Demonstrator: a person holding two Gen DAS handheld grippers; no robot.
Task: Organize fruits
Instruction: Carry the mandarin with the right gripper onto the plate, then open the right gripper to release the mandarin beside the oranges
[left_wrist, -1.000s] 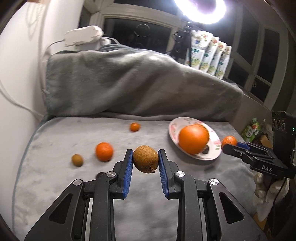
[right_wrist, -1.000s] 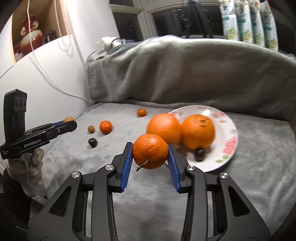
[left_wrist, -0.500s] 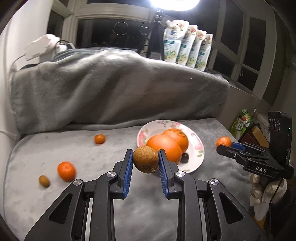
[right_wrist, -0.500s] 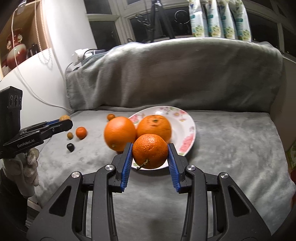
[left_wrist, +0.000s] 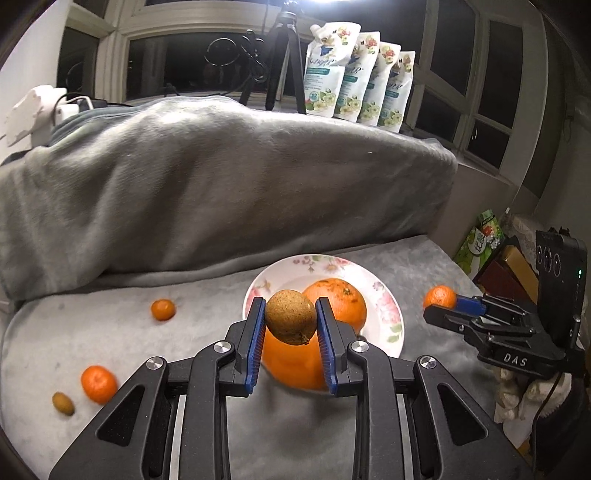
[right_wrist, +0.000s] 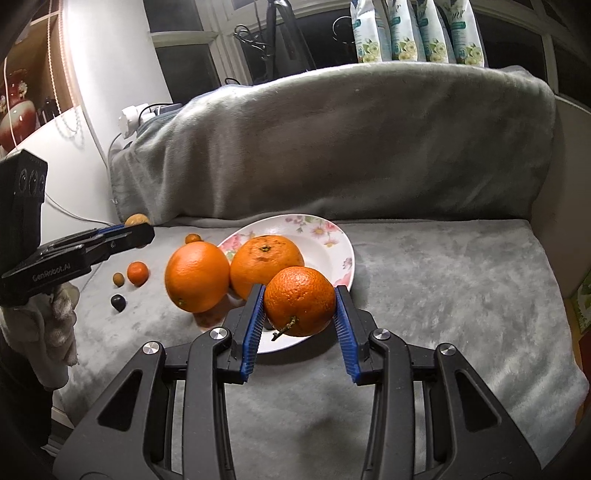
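From the left wrist camera, the left gripper (left_wrist: 290, 323) is clamped on a small brown fruit (left_wrist: 291, 316), its blue pads pressing both sides, held in the air in front of a flowered plate (left_wrist: 388, 306) that sits on a grey blanket (left_wrist: 110, 332). One large orange (left_wrist: 338, 301) lies on the plate, and a second large orange (left_wrist: 291, 363) shows between the fingers below the brown fruit (whether it rests on the plate's rim or on the blanket beside it cannot be told from here). Off to the left on the blanket lie a small tangerine (left_wrist: 163, 309), a bigger tangerine (left_wrist: 98, 384) and, just beside that one, a small olive-brown fruit (left_wrist: 63, 403). At the right edge the right gripper (left_wrist: 441, 306) comes in sideways, gripping an orange fruit at its tip. From the right wrist camera, the right gripper (right_wrist: 299, 306) is closed on a stemmed orange (right_wrist: 300, 301), held over the near edge of the plate (right_wrist: 332, 240). An orange (right_wrist: 266, 260) sits on the plate and another orange (right_wrist: 197, 276) stands touching it at the plate's left rim. Further left on the blanket (right_wrist: 443, 277) lie a tangerine (right_wrist: 137, 273), a small brown fruit (right_wrist: 118, 278), a dark round fruit (right_wrist: 118, 302) and a tiny tangerine (right_wrist: 192, 238). The left gripper (right_wrist: 138, 230) reaches in from the left, a gloved hand (right_wrist: 55, 317) under it, with the brown fruit (right_wrist: 136, 220) at its tip.
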